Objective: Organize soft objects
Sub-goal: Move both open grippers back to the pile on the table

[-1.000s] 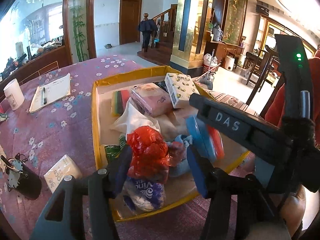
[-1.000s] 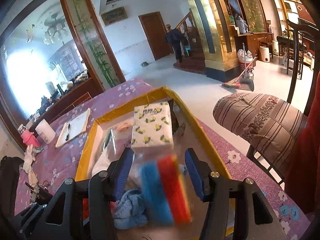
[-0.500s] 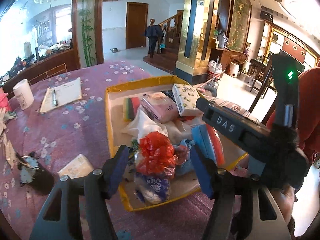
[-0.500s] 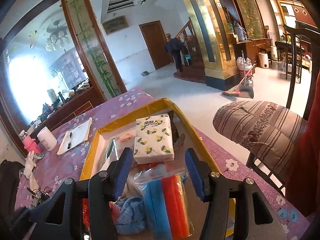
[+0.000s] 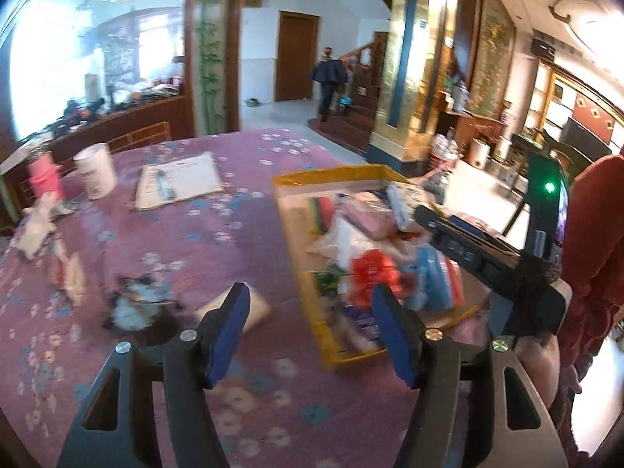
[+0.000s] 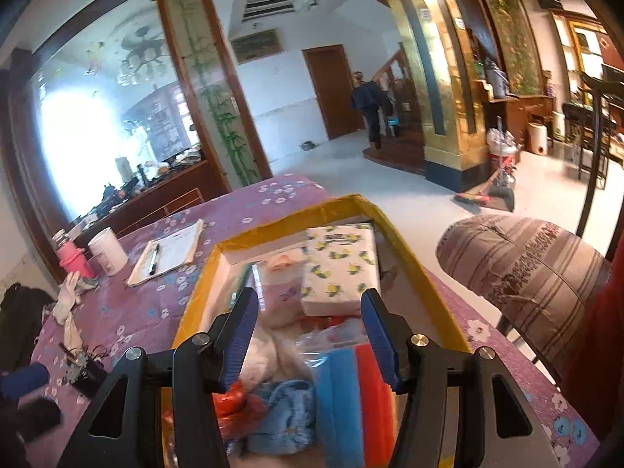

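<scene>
A: Your left claw is wide and empty over the cloth; the pack just past it could slide when you pinch

B: Right claw is wide too, above the sponges in the crowded tray; you may snag their wrapper

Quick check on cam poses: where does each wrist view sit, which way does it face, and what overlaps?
Left wrist: above the purple floral tablecloth, facing the far doorway; left gripper jaws open, right gripper's black body visible.
Right wrist: over the yellow-rimmed cardboard tray, facing the same way; right gripper jaws open.
Shared: tray, blue-and-red sponge pack, white cup.
</scene>
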A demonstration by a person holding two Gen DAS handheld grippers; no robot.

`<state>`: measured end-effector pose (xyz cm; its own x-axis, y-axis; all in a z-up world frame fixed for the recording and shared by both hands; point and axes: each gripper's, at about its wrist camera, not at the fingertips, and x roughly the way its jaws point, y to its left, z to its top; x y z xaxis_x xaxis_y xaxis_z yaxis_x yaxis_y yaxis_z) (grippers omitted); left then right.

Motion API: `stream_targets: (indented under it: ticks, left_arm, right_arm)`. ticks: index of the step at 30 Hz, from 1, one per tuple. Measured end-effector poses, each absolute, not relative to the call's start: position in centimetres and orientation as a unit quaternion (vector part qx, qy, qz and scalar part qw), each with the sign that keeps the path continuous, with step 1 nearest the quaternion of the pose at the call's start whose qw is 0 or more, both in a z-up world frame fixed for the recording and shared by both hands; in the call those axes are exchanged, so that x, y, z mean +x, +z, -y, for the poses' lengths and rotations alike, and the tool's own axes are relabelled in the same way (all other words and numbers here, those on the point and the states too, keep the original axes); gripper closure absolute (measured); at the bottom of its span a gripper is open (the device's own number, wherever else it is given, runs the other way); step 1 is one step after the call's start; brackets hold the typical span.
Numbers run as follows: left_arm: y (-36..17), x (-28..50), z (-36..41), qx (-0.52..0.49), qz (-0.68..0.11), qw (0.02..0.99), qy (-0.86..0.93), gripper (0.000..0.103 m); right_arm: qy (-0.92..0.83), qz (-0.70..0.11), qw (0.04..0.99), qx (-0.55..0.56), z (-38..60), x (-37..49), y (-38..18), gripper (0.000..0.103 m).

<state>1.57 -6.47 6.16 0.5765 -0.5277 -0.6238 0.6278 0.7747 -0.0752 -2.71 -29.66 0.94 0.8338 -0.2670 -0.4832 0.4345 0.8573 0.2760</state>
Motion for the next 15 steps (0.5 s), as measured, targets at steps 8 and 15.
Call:
stream_targets:
  ticks: [8,15]
  left_arm:
    - [6.2,4.4,-5.7,0.018,-0.300,0.931,-0.209,0.029]
    - [2.6,10.4,-14.3,-0.012,-0.317,0.948,0.007,0.029]
  right_arm:
    - [-0.147,-0.222,0.954,0.138,25.9,-1.7,1.9,0.044]
    - [0.013,-0.336,0.935,0.110,16.5,2.6,2.6,0.027]
